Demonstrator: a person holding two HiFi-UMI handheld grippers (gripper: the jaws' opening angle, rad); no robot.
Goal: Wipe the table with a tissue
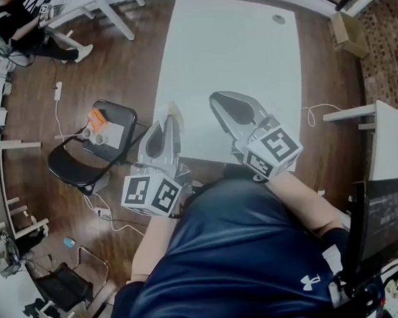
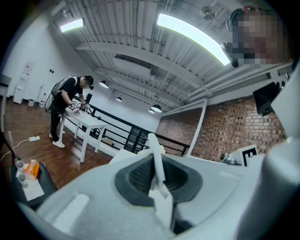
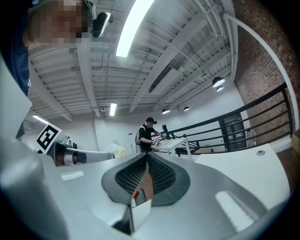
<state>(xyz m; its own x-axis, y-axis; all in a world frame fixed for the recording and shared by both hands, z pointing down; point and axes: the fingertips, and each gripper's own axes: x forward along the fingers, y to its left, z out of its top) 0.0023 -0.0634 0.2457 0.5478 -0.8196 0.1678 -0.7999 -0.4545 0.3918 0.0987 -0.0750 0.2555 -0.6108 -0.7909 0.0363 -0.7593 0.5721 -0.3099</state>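
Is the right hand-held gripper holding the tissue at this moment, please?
No, the right hand-held gripper has its jaws together on nothing; the tissue is clamped in the left hand-held gripper.

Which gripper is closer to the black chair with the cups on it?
Left. The left gripper is just right of the black chair, by the near-left corner of the white table; the right gripper is farther right, over the table.
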